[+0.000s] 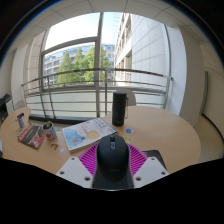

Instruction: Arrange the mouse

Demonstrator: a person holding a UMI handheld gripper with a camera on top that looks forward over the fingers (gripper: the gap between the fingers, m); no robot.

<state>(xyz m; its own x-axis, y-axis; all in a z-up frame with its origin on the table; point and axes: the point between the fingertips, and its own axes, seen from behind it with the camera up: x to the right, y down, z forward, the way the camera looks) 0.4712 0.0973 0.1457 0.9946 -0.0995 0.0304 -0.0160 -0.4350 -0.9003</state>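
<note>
Black mouse [112, 158] sits right between the fingers of the hand-held gripper [112, 170], long axis running near-to-far along the fingers, nose pointing away toward the far window. Magenta pads [90, 158] flank it both sides and look pressed on its flanks, so I judge the hand-held gripper closed on the mouse, no gap visible. Whether it is lifted or resting on the worktop [150, 125] can't tell. Ahead on the wooden worktop: open magazine [88, 131] far-left of the mouse, dark cylinder speaker [119, 107] straight beyond, clutter [32, 133] further left. Free worktop lies far-right, likely placing spot
</note>
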